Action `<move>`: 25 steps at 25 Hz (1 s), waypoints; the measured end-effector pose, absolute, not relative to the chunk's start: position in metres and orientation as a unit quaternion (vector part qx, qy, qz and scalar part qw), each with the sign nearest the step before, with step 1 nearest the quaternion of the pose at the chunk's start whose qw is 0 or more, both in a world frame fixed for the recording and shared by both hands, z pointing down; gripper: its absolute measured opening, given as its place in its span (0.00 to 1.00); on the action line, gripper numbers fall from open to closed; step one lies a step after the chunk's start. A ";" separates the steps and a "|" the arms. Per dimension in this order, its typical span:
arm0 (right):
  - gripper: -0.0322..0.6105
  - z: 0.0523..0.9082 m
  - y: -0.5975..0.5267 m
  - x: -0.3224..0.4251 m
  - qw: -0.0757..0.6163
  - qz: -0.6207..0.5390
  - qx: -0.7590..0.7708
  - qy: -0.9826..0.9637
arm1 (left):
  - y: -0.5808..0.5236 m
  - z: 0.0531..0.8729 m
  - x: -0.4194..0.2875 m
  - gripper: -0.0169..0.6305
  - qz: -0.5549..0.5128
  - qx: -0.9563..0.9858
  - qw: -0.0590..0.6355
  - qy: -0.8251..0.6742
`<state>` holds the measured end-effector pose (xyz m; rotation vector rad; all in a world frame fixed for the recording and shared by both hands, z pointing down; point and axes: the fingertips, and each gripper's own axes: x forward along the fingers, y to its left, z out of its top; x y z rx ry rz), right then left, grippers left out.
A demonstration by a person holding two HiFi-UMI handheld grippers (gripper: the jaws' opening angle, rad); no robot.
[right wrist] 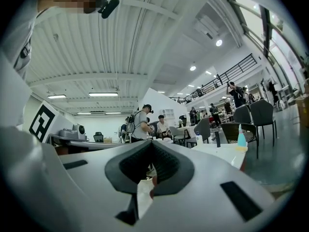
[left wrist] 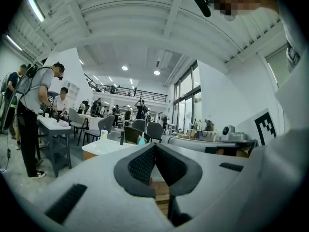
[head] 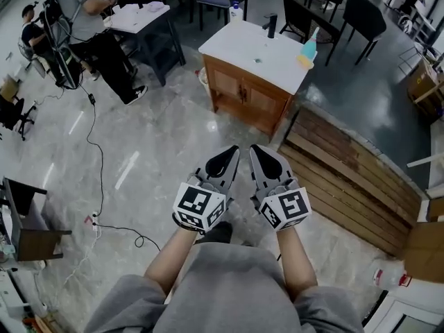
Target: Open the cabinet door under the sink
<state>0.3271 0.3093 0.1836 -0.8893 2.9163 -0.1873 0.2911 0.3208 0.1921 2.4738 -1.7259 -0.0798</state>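
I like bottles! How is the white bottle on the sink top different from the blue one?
The white bottle is stubby with a blue cap; the blue bottle narrows to a point and has a yellowish bottom. The white bottle stands at the far left corner of the sink top, the blue bottle at its right end. Both stand upright on it.

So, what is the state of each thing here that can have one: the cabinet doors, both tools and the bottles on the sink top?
Cabinet doors: both closed.
Left tool: shut, empty, short of the doors.
Right tool: shut, empty, short of the doors.
Teal bottle: upright on the sink top.
White bottle: upright at the far corner.
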 end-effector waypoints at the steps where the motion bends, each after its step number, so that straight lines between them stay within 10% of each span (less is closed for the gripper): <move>1: 0.06 0.185 0.300 0.320 0.043 -0.063 -0.294 0.953 | 0.312 0.194 0.284 0.04 -0.025 0.820 0.064 -0.568; 25: 0.06 0.230 0.186 0.236 0.012 -0.092 -0.338 0.937 | 0.198 0.240 0.192 0.04 -0.013 0.833 0.106 -0.543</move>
